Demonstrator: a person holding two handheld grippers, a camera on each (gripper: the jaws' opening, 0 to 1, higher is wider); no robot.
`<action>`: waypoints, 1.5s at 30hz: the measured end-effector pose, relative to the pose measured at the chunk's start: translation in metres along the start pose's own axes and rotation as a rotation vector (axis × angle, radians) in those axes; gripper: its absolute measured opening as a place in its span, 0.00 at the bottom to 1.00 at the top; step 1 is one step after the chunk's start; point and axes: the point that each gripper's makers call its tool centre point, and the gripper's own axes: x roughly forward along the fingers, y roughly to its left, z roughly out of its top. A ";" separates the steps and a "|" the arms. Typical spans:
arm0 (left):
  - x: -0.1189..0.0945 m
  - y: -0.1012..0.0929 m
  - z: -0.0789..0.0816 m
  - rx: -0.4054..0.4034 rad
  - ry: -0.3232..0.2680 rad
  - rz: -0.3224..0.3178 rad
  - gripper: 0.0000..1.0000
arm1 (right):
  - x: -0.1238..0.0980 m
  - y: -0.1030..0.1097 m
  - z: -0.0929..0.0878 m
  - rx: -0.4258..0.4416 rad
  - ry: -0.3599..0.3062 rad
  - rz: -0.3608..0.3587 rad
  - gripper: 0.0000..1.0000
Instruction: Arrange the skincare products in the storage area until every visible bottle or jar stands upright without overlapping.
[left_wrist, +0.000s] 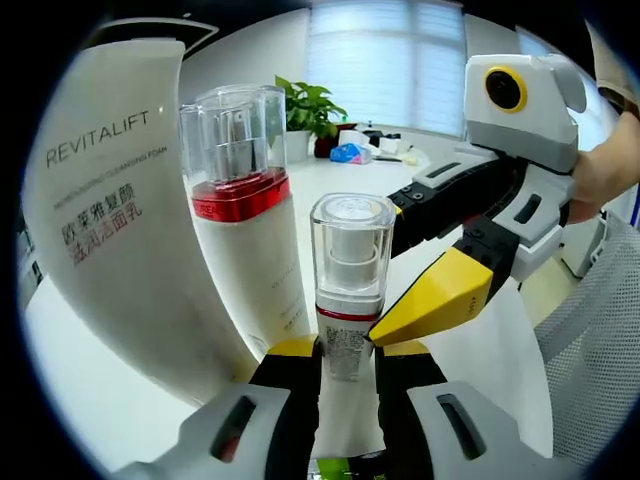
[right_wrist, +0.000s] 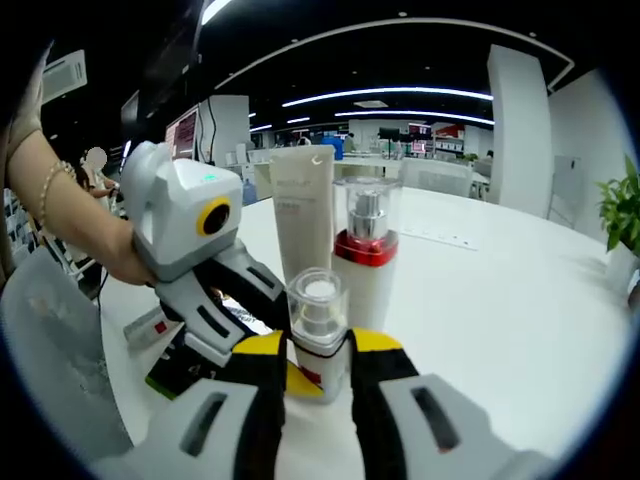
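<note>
A small white pump bottle (left_wrist: 346, 300) with a clear cap and a red ring stands on the white table (left_wrist: 330, 180). My left gripper (left_wrist: 348, 352) is shut on its lower body, yellow tips on both sides. My right gripper (left_wrist: 392, 275) reaches in from the right and closes on the same bottle. In the right gripper view the small bottle (right_wrist: 318, 335) sits between my right gripper's (right_wrist: 318, 352) jaws, with the left gripper (right_wrist: 292, 348) coming in from the left. Behind stand a taller pump bottle (left_wrist: 243, 220) (right_wrist: 365, 260) with a red band and a white REVITALIFT tube (left_wrist: 120, 210) (right_wrist: 305, 215), both upright.
A potted plant (left_wrist: 310, 105) and small clutter (left_wrist: 365, 148) sit at the table's far side. A grey mesh chair (left_wrist: 600, 330) (right_wrist: 55, 350) is beside the table. A dark flat pack (right_wrist: 185, 368) lies near the table edge. A person's hand (left_wrist: 610, 170) and arm (right_wrist: 60, 200) hold the grippers.
</note>
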 end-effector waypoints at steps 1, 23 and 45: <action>0.000 0.000 0.000 -0.001 0.001 -0.001 0.17 | 0.000 0.000 -0.001 -0.001 0.004 -0.002 0.24; -0.003 -0.005 -0.005 0.028 0.055 -0.107 0.17 | -0.003 0.004 -0.016 0.148 0.018 -0.028 0.22; -0.015 -0.014 -0.013 0.028 0.096 -0.110 0.34 | -0.012 0.009 -0.016 0.152 0.034 -0.025 0.25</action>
